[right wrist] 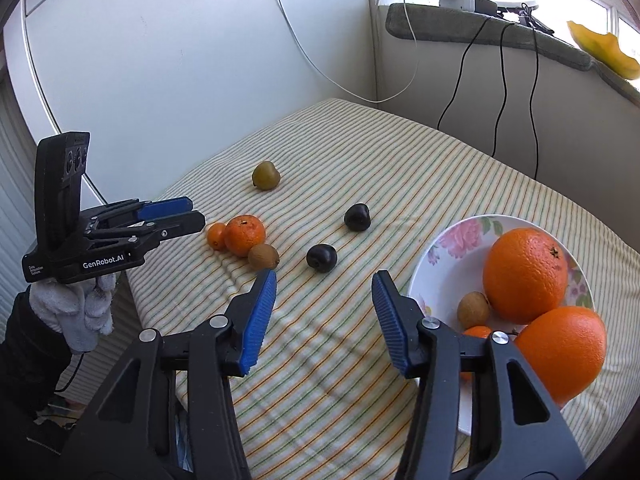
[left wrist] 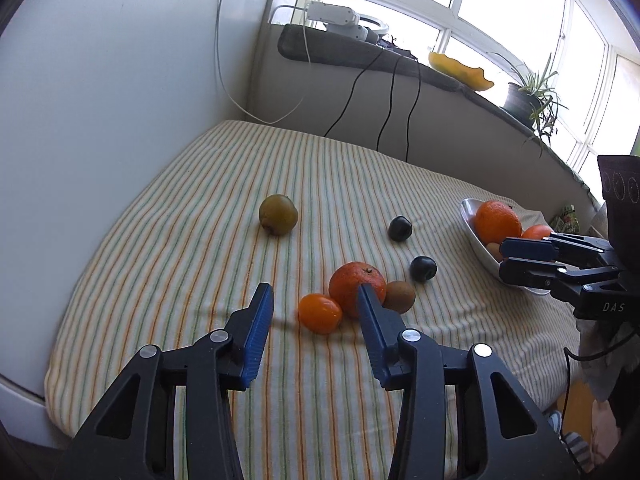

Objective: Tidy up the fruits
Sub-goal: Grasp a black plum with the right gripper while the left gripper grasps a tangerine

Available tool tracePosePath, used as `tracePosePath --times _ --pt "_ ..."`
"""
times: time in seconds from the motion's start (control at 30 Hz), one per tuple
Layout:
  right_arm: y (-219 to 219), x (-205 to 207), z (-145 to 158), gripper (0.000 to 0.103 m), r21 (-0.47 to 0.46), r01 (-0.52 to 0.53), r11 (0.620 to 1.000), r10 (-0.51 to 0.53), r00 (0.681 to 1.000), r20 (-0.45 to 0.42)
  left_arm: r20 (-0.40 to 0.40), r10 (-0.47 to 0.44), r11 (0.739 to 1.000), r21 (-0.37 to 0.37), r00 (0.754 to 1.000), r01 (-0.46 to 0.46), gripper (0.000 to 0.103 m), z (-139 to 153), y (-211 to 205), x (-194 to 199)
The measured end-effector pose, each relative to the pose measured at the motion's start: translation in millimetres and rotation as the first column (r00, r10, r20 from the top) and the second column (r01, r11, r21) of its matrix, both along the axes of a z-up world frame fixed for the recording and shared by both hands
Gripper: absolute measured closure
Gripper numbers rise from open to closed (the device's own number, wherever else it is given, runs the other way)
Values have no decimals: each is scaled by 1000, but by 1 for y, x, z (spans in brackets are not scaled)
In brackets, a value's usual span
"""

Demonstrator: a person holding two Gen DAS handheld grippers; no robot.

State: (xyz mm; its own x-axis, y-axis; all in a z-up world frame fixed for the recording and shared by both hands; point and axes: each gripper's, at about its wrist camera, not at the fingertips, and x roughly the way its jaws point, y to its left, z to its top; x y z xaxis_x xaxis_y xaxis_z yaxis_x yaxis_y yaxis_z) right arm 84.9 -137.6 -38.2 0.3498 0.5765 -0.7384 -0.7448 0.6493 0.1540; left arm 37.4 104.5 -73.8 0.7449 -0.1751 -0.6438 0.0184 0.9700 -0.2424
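Note:
On the striped cloth lie a small mandarin [left wrist: 320, 313], a larger orange [left wrist: 356, 283], a brown kiwi [left wrist: 399, 297], two dark plums [left wrist: 400, 228] [left wrist: 423, 268] and a green-brown fruit [left wrist: 278, 214]. My left gripper [left wrist: 316, 300] is open and empty, just in front of the mandarin and orange. A flowered plate [right wrist: 448, 256] at the right holds two big oranges [right wrist: 526, 274], a kiwi [right wrist: 473, 310] and a small mandarin [right wrist: 478, 332]. My right gripper [right wrist: 324, 288] is open and empty, beside the plate's left rim.
A white wall [left wrist: 100, 100] borders the bed on the left. A padded sill [left wrist: 360, 56] at the back carries a power strip, cables, a yellow dish and a potted plant [left wrist: 528, 96]. The cloth's front edge [left wrist: 180, 420] drops off near me.

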Motion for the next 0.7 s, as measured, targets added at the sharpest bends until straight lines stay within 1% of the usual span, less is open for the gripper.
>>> tracePosePath --times 0.03,0.13,0.23,0.6,0.7 --pt "3 2 -2 56 -5 -5 1000 5 1000 -5 -5 -4 1000 -3 1000 4 64 -2 0 0" --pt "13 8 -8 57 -22 -13 1000 13 1000 -15 -17 -17 1000 -7 1000 17 64 -6 -2 0" --pt "24 14 -14 61 -41 -19 999 18 1000 -20 -26 -29 1000 -7 999 29 64 -11 -4 1" --pt "49 24 -33 62 -121 -41 992 40 999 -8 -46 -54 999 1 997 54 67 -18 -5 8" --pt "53 28 -37 64 -136 -43 990 42 999 -10 -53 -59 998 2 997 59 67 -19 -5 10"
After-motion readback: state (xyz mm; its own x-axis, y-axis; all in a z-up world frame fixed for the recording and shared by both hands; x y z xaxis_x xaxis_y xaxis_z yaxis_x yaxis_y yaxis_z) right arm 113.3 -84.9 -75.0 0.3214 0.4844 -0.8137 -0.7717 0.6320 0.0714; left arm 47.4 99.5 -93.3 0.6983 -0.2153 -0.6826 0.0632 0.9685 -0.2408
